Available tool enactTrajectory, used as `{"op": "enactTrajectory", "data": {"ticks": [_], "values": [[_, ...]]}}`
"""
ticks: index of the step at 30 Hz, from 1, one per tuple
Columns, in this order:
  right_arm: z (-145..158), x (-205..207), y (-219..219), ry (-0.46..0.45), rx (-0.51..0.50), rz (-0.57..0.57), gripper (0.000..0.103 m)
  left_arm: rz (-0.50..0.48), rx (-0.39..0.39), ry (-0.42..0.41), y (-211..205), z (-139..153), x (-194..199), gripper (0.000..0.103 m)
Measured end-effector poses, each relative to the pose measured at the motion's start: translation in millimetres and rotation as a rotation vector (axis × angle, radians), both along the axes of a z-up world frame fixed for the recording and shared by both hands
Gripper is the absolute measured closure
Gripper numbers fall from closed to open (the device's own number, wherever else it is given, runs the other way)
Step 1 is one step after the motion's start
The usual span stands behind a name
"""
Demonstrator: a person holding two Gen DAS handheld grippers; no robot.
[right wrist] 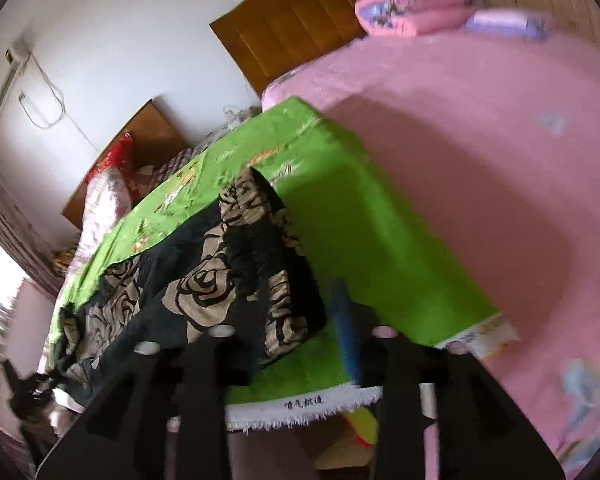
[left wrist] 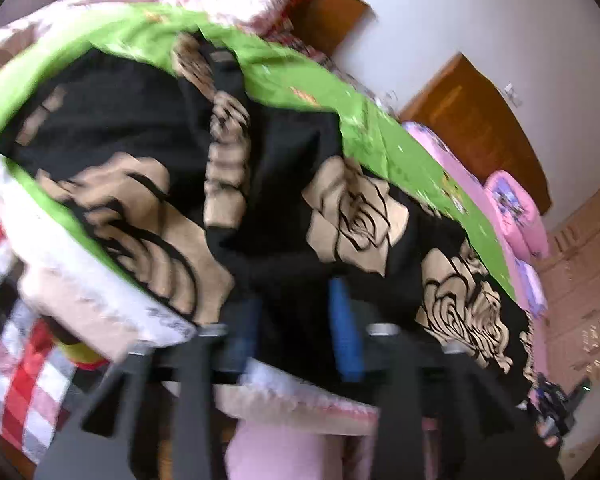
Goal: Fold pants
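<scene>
The pants (left wrist: pixel 284 184) are black with large beige rose prints and lie spread along a green cloth (left wrist: pixel 308 76) on the bed. My left gripper (left wrist: pixel 296 328) has its blue-padded jaws apart at the near edge of the black fabric, with cloth lying between them. In the right wrist view the pants (right wrist: pixel 204 280) run off to the left, one end lying bunched near my right gripper (right wrist: pixel 296 332). Its right blue pad (right wrist: pixel 346 328) shows over the green cloth (right wrist: pixel 340 220); the left finger is hidden behind the pants' edge. The jaws stand apart.
A pink bedspread (right wrist: pixel 480 168) covers the bed right of the green cloth. Folded pink quilts (right wrist: pixel 416 4) lie by the wooden headboard (right wrist: pixel 300 28). A red checked blanket (left wrist: pixel 24 364) hangs at the left. The other gripper shows small (left wrist: pixel 556 404).
</scene>
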State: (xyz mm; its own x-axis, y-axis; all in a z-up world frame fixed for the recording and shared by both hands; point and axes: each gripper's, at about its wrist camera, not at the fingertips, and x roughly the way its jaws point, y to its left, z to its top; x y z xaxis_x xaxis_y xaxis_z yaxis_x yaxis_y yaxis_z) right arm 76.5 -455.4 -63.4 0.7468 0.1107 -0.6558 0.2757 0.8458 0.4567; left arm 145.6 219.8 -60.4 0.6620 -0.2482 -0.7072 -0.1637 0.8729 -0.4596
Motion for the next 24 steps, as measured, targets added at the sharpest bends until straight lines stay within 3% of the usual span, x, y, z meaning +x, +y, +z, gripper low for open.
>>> {"op": "enactTrajectory", "data": {"ticks": [1,2,5,9,13,15,17,22,24], "values": [[6,-3,6,-0.020,-0.016,0.001,0.036,0.026,0.023,-0.025,1,7,-5,0.035],[12,-6,12,-0.043,-0.039,0.004,0.025,0.059,0.062,-0.069,-2,20,-17,0.031],[33,-9,54,-0.111,-0.166,0.072,0.025,-0.003,0.128,-0.169,-31,49,-33,0.024],[34,17,135,-0.101,-0.275,0.278,0.026,-0.280,0.120,-0.216,-108,65,-23,0.019],[17,35,187,-0.045,-0.388,0.379,0.026,-0.460,0.108,-0.127,-177,50,22,0.019],[8,39,197,-0.020,-0.409,0.402,0.026,-0.559,0.086,-0.009,-213,37,56,0.019],[-1,36,198,0.008,-0.419,0.406,0.026,-0.608,0.082,0.056,-238,27,71,0.019],[-24,25,185,0.059,-0.400,0.399,0.025,-0.647,0.242,0.202,-293,-10,121,0.019],[-26,20,179,0.048,-0.381,0.404,0.025,-0.621,0.285,0.182,-300,-13,136,0.018]]}}
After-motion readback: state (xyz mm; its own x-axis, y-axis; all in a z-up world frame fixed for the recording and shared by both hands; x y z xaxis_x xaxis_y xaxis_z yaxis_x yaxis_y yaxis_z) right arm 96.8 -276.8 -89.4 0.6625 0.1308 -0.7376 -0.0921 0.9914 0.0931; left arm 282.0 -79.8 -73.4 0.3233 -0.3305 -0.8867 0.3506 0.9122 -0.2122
